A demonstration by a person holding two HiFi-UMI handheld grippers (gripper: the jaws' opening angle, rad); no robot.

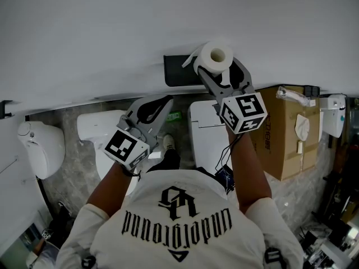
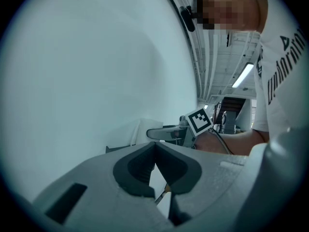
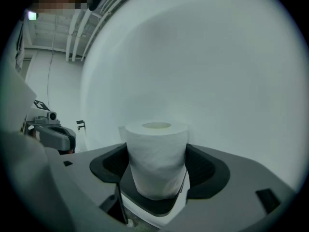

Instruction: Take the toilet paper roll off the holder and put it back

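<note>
nearest the head camera is the person's white t-shirt with black lettering (image 1: 174, 220), with both bare forearms reaching forward from it. the left gripper (image 1: 166, 101) is held low and to the left. its dark padded jaws are brought together at the tips with nothing between them, as the left gripper view shows (image 2: 154, 146). it points towards the wall and touches nothing.

the right gripper (image 1: 221, 73) reaches further and higher. its jaws are closed on either side of the white toilet paper roll with a pale cardboard core (image 1: 216, 56). in the right gripper view (image 3: 157, 166) the roll (image 3: 157, 146) stands on end between the two dark pads, with its open core facing away from the camera. a loose tail of paper sticks out on the roll's left side in the head view.

just to the left of the roll is the black rectangular wall-mounted holder (image 1: 178, 72). the roll is off the holder and close beside its right end. the holder is fixed to the plain white wall (image 1: 112, 32).

far below, two white ceramic toilets (image 1: 104, 129) and a brown cardboard box (image 1: 289, 133) sit on the grey marbled floor (image 1: 73, 170).
</note>
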